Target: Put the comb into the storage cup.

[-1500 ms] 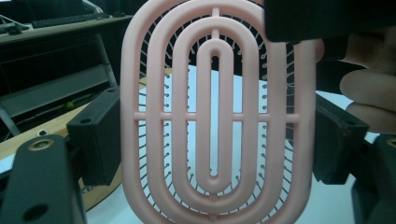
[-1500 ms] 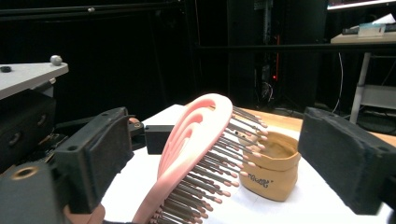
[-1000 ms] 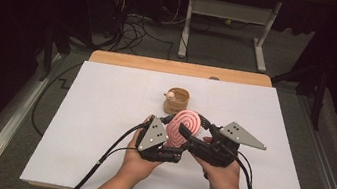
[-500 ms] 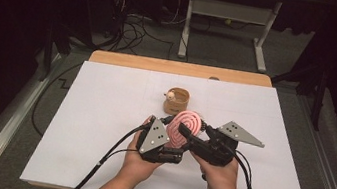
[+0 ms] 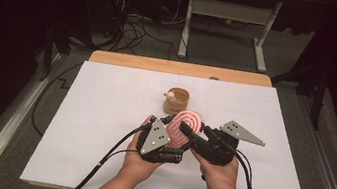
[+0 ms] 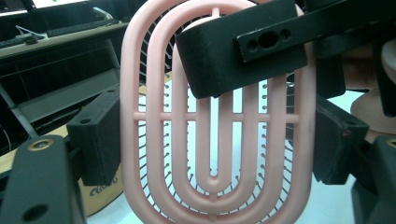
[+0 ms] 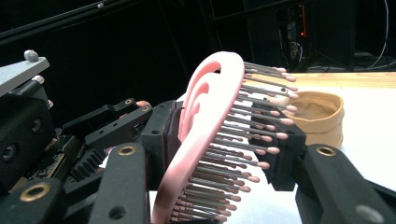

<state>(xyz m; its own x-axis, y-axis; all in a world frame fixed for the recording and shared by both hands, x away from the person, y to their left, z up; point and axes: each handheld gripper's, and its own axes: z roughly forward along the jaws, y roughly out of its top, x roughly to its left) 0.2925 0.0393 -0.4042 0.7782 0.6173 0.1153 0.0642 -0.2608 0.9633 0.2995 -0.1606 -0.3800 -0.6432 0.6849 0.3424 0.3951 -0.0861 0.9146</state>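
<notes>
Brushes: one pink brush (image 5: 188,126) is counted, an oval head of concentric loops with brown-tipped bristles (image 7: 243,140) on one face.
Bowls: one tan bowl (image 5: 176,101) is seen on the surface (image 5: 102,115), just beyond the brush and apart from it; a small pale object sits at its rim, too small to be told.
Tongs: two are counted, one in each hand.
Left tongs (image 5: 172,125): closed on the brush; in the left gripper view a black jaw is pressed against each long edge of the oval head (image 6: 212,121).
Right tongs (image 5: 191,131): closed across the brush; in the right gripper view one jaw is set on the smooth back and the other against the bristle side (image 7: 219,135).
Brush place: held above the surface between the two tongs, near the middle and toward the person, stood on edge.
Hands: two are counted, side by side at the near edge.
Plates: two grey three-cornered plates are seen, one on each tongs.
Change: the brush and both tongs have been shifted only slightly since a second ago; the grip of both is kept, and the bowl has been left where it was.
</notes>
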